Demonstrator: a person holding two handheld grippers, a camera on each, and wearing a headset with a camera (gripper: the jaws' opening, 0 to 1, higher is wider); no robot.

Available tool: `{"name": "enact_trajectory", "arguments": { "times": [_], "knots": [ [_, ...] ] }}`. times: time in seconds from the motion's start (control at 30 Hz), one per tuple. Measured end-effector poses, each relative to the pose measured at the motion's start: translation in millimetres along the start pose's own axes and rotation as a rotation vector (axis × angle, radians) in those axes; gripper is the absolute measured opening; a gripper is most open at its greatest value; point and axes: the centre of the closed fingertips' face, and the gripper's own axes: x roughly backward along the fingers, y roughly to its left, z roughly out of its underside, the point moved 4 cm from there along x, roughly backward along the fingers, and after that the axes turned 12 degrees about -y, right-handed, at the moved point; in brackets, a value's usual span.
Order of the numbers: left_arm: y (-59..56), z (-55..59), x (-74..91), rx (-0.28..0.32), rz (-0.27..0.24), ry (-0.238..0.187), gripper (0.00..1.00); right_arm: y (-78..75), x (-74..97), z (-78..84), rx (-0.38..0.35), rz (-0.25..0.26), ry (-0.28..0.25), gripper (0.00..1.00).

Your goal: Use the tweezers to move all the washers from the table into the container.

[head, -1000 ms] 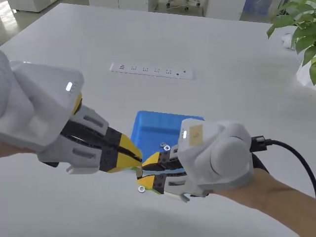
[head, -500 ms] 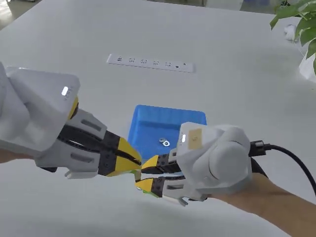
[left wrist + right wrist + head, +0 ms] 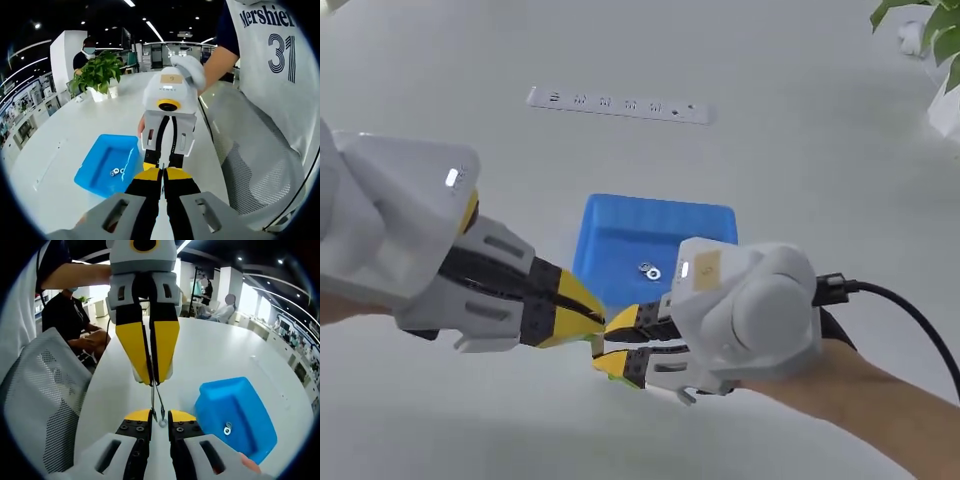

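left tongs point(image 3: 151, 379): clamped on the tweezers point(image 3: 153, 407); the prongs point down toward my right tongs.
right tongs point(image 3: 160, 416): tips a narrow gap apart, either side of the tweezer tips. I can't tell if they press the prongs.
washer point(image 3: 162, 423): small ring right at the tweezer tips, between the right tongs' tips. I can't tell if it's pinched or lying on the desk point(image 3: 770, 130).
container point(image 3: 690, 240): blue tray just beside the tongs, open side up.
washers in container point(image 3: 648, 270): two, touching each other, near the tray's middle.
step: I judge this is the pick or lift of one washer, with the carry to the tray not yet made.
risk 1: the washer slips from the thin prongs. Likely causes are a weak squeeze or a grip on its edge only.
risk 2: the right tongs bump the prongs, which twists the tweezers in the left tongs and flicks the washer off across the desk.
risk 3: the tweezers pivot in the left tongs, as it's a smooth, narrow thing held near one end.
risk 4: an early release at the tray's near wall, so the washer lands outside it.
risk 5: both tongs crowd the head view, so I'm judging the tip position almost blind.
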Motion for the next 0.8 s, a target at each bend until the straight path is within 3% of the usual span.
{"name": "enact_trajectory", "arguments": {
  "times": [0.4,0.8],
  "knots": [
    [2.5,8.8,-3.0,0.036,-0.003,-0.009,0.06,-0.5,-4.6,7.3,-0.02,-0.006,0.008,0.14],
    [1.3,8.1,-4.3,0.037,0.0,-0.023,0.06,0.5,-5.1,9.9,-0.03,-0.004,0.012,0.14]
  ]
}}
